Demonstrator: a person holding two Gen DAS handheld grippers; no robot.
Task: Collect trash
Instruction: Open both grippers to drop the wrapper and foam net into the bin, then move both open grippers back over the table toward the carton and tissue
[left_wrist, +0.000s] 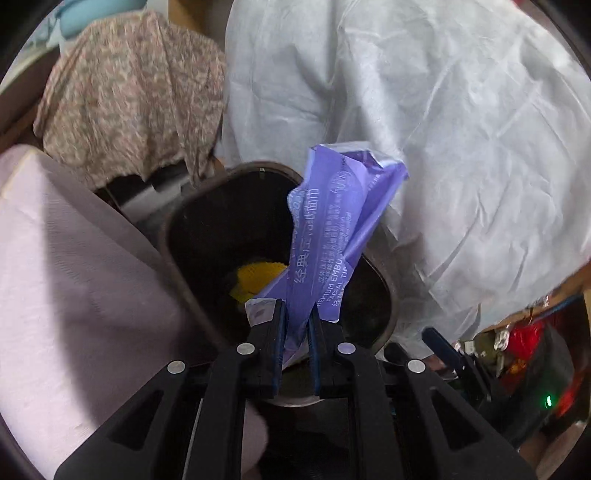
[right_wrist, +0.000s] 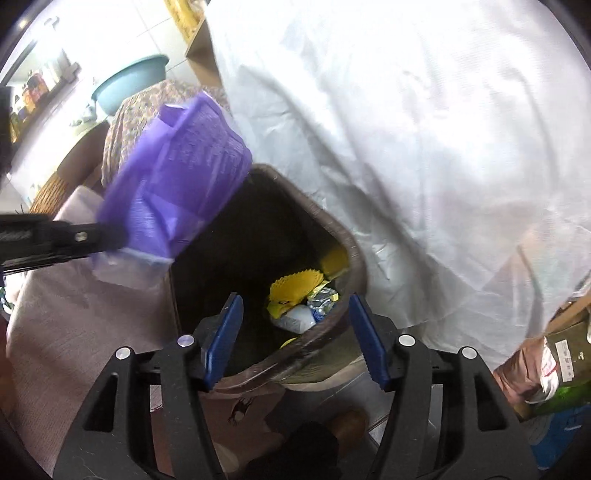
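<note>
The left gripper (left_wrist: 297, 314) is clamped on the lower end of a crumpled purple tissue wrapper (left_wrist: 332, 229), its blue pads pinching the film so that the wrapper stands up and leans over the mouth of the dark brown trash bin (left_wrist: 184, 258). From the right wrist view the same wrapper (right_wrist: 177, 177) hangs at the bin's left rim, held out on the black arm of the left gripper (right_wrist: 107, 236).

The right gripper (right_wrist: 295, 332) stands with its jaws spread wide and nothing between them, poised over the near rim of the bin (right_wrist: 354, 251).

Down in the bin lie a yellow scalloped paper piece (right_wrist: 291, 284), a crushed clear plastic bottle (right_wrist: 321, 301) and a pale wrapper (right_wrist: 295, 319), gathered toward the bin's right wall.

A pale lilac cloth (left_wrist: 74, 277) lies to the left of the bin. Behind the bin a large white sheet (left_wrist: 443, 129) drapes down, touching the far rim, with a floral cloth (left_wrist: 133, 96) beside it on the left. Farther back sits a teal basin (right_wrist: 129, 81).
</note>
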